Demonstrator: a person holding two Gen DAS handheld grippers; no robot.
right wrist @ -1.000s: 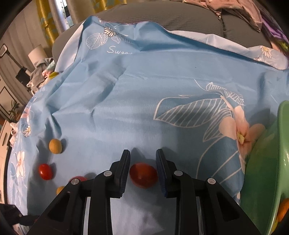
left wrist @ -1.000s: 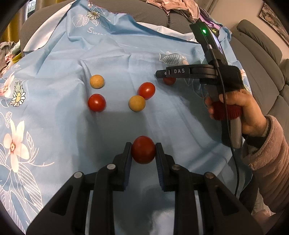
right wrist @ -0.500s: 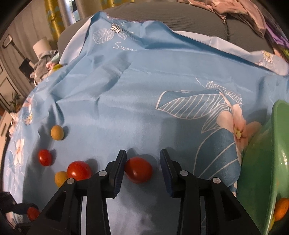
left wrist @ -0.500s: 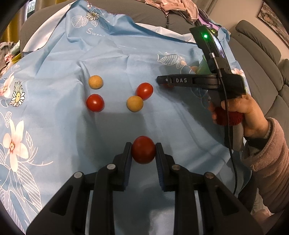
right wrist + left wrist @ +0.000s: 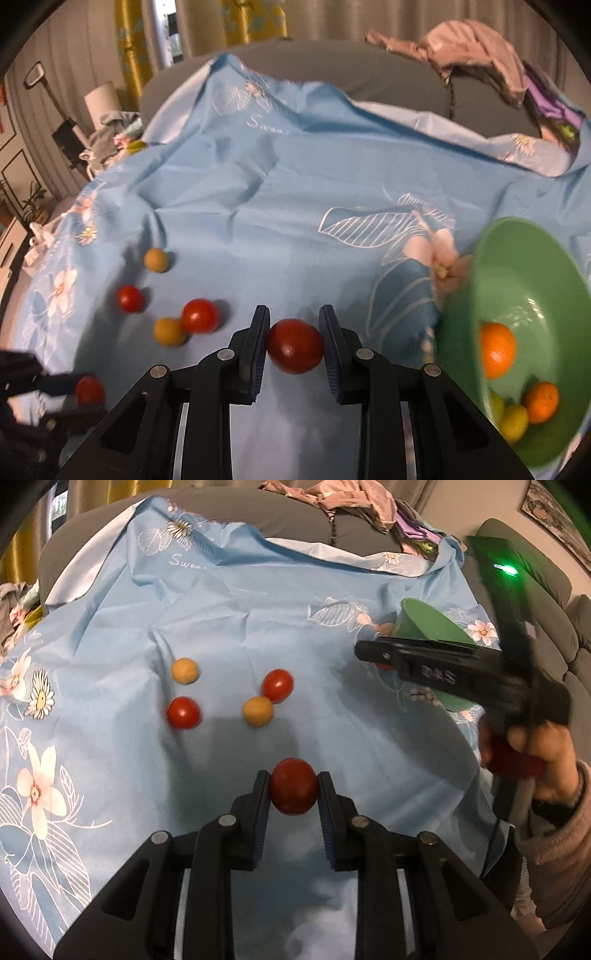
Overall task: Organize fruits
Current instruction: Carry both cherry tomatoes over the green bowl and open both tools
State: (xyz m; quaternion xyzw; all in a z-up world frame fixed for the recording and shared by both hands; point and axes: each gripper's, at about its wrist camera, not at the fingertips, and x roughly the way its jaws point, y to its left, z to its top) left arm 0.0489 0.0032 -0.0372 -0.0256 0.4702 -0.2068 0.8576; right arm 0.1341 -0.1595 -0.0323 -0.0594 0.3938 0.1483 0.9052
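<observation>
Left gripper (image 5: 293,792): clamping a red tomato (image 5: 293,791).
Right gripper (image 5: 294,341): gripping another tomato (image 5: 294,345) beside the green bowl (image 5: 532,280).

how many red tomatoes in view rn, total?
4. One held in the left gripper, one held in the right gripper, two loose on the blue cloth. More may be hidden in the green bowl.

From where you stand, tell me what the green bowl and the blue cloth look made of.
Green bowl: probably plastic, smooth and semi-glossy, since soft highlights show on its inner wall. Blue cloth: thin woven fabric, matte with a slight sheen; it creases and carries a printed flower pattern.
</observation>
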